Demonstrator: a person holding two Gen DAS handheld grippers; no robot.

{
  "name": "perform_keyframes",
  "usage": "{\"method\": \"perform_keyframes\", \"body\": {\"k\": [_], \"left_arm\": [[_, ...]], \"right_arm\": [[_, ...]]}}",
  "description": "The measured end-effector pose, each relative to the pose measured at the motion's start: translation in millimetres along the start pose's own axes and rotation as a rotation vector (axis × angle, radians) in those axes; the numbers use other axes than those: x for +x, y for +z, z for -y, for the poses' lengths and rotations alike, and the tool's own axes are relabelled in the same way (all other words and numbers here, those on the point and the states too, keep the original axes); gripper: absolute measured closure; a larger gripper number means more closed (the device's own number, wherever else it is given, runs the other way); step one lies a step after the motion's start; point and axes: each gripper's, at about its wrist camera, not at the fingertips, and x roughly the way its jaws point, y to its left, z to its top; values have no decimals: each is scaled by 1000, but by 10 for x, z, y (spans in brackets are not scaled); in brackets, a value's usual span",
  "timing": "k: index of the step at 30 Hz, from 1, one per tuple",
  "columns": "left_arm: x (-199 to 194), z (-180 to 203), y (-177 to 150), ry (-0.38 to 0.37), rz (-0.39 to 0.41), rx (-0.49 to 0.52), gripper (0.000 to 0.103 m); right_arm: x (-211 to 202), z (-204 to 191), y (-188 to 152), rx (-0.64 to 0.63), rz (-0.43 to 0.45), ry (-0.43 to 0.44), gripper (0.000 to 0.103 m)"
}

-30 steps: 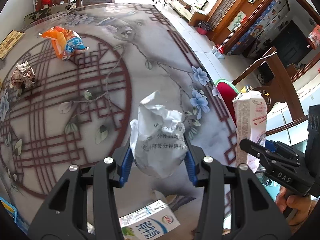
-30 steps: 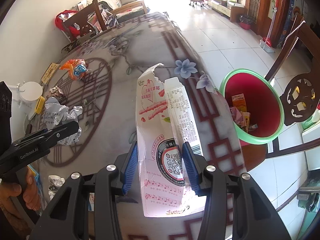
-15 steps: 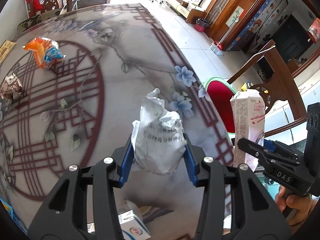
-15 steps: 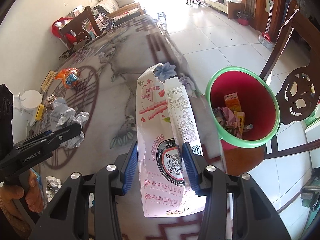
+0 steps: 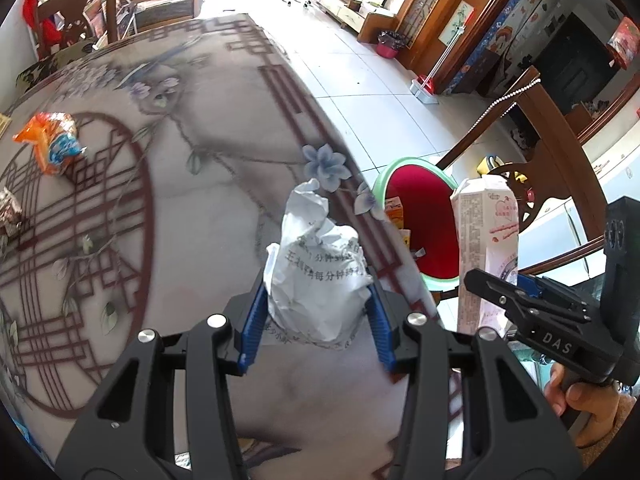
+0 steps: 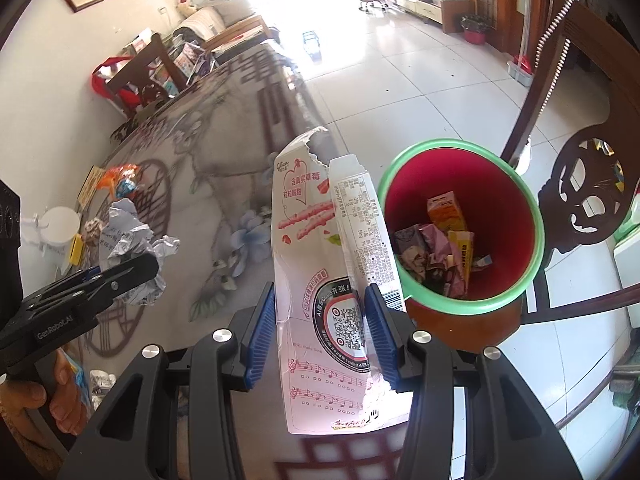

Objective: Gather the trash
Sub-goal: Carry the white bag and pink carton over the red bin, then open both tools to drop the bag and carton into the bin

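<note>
My left gripper is shut on a crumpled white paper ball and holds it above the table near its right edge. My right gripper is shut on a torn pink and white snack box, held upright just left of the red bin with a green rim. The bin stands on the floor beside the table and holds several wrappers. The right gripper with the box shows at the right of the left wrist view, and the bin behind it. The left gripper with the paper shows at the left of the right wrist view.
An orange snack bag and a brown crumpled wrapper lie on the patterned table at the far left. A dark wooden chair stands right of the bin. A white cup sits at the table's left.
Both grippers have moved right, toward the table edge and the bin, each with its load. The bin now looks closer and larger in both views.
</note>
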Motion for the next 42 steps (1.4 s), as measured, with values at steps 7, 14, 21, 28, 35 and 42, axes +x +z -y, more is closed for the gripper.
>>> {"method": "perform_keyframes", "body": {"k": [7,14,21,28,35,42], "left_arm": [[121,272,187,-20,3,34,59],[299,461,258,-22,-30,74,59],[388,572,353,-22,-42,109,59],[495,716,429,-34,-62,144,58],[759,1121,643,-77,-71,240,58],[1014,1640,848,-144,-39,350,36]], "right_arm": [[4,377,164,51,15,-24,59],[47,766,356,106,28,-64,59],[150,1028,547,137,36,-87,59],[221,1226,621,208,72,-90,39],[203,1472,456,303,62,-115,38],[133,1693,137,391,33,-148,38]]}}
